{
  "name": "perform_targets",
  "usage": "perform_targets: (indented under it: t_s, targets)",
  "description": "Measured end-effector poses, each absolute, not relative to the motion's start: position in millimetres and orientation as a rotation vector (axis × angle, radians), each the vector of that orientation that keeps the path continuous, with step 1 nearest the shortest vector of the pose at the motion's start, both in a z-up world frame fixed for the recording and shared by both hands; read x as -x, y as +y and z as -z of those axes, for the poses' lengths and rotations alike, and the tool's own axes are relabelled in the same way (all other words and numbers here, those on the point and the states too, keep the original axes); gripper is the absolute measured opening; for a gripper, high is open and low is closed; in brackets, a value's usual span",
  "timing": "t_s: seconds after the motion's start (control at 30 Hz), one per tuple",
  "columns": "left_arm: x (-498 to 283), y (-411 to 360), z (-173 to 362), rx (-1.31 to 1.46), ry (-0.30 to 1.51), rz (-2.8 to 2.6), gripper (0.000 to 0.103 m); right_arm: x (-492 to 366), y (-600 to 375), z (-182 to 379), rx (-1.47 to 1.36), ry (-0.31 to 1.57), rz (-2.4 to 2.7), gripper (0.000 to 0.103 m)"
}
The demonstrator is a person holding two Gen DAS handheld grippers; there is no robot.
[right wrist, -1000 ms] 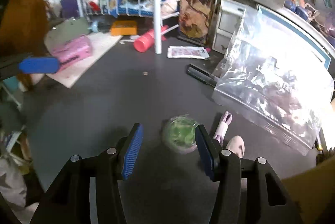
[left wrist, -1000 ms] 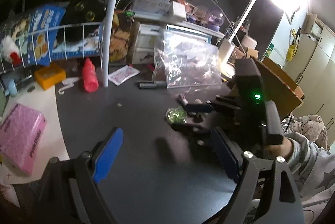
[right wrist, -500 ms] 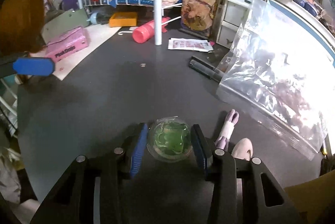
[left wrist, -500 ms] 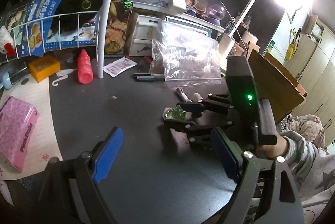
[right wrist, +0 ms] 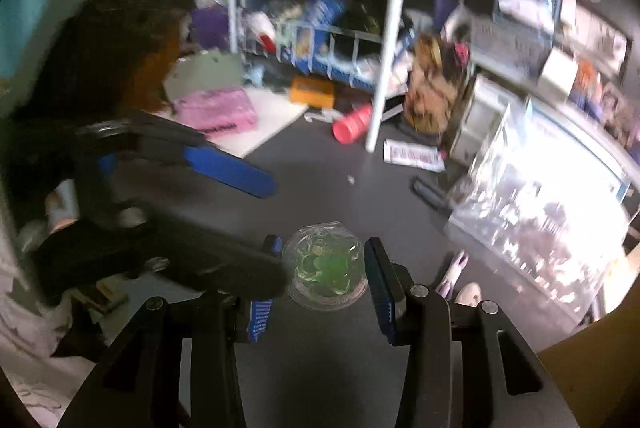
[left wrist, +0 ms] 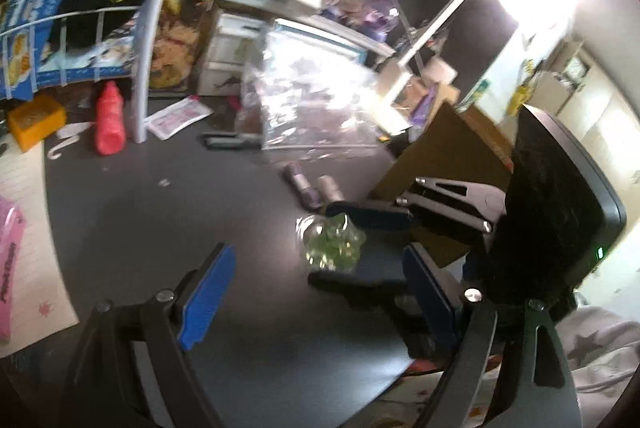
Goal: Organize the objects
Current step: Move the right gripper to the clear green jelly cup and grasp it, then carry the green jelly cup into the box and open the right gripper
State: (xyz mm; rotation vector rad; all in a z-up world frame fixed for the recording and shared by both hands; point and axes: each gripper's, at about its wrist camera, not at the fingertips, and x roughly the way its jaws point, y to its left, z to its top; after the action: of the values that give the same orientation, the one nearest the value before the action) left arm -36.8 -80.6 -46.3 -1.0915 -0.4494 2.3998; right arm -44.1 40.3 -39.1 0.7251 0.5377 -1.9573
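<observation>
The left tongs point(left wrist: 316, 296) gape wide and empty low over the dark bench point(left wrist: 160, 228), seemingly free to assist. Further right, the right tongs point(right wrist: 324, 272) clamp a clear round capsule of green stuff point(right wrist: 326, 270) by its sides, raised off the bench, probably so it can be carried

So the count: one round clear plastic capsule with green stuff inside point(right wrist: 325, 274), sitting between the right claw's pads. Two small pale cylinders point(left wrist: 316, 187) just past it. One red plastic bottle point(left wrist: 108, 119), one orange box point(left wrist: 34, 117), one pink packet point(right wrist: 216, 109), all well ahead. One big clear zip bag point(right wrist: 532, 216) off to the right. Two claws total.
</observation>
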Motion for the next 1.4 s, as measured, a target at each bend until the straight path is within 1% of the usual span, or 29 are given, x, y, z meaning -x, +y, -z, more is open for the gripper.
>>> perform_targets:
  t_s: [0.13, 0.23, 0.33, 0.4, 0.5, 0.77, 0.97, 1.17, 1.4]
  targets:
    - [43.0, -69.6, 32.0, 1.069, -0.459, -2.306, 0.074, 27.6, 47.0, 17.9, -0.637, 0.570, 1.986, 0.038]
    - [48.1, -57.8, 22.3, 1.065, -0.440, -2.260, 0.066, 18.8, 54.0, 3.5, -0.572, 0.600, 2.013, 0.038]
    - [52.3, -47.7, 10.5, 1.044, -0.437, -2.222, 0.052, 12.3, 61.4, -8.5, -0.522, 0.631, 2.050, 0.038]
    - [53.1, -42.0, 2.7, 1.029, -0.425, -2.204, 0.038, 9.4, 66.5, -14.0, -0.497, 0.644, 2.077, 0.038]
    - [56.4, -29.1, -9.2, 1.019, -0.384, -2.202, 0.034, 8.9, 76.8, -22.0, -0.468, 0.656, 2.118, 0.038]
    - [76.7, 15.7, -44.5, 1.004, -0.261, -2.180, 0.034, 18.5, 115.1, -49.3, -0.426, 0.643, 2.215, 0.038]
    - [101.6, 59.8, -63.2, 1.016, -0.191, -2.130, 0.033, 35.7, 154.8, -65.3, -0.445, 0.620, 2.294, 0.038]
    - [131.3, 108.0, -66.3, 1.065, -0.147, -2.056, 0.033, 59.0, 195.9, -70.1, -0.558, 0.583, 2.349, 0.038]
    - [158.9, 153.7, -51.8, 1.160, -0.102, -2.001, 0.033, 91.1, 230.0, -60.0, -0.763, 0.523, 2.348, 0.038]
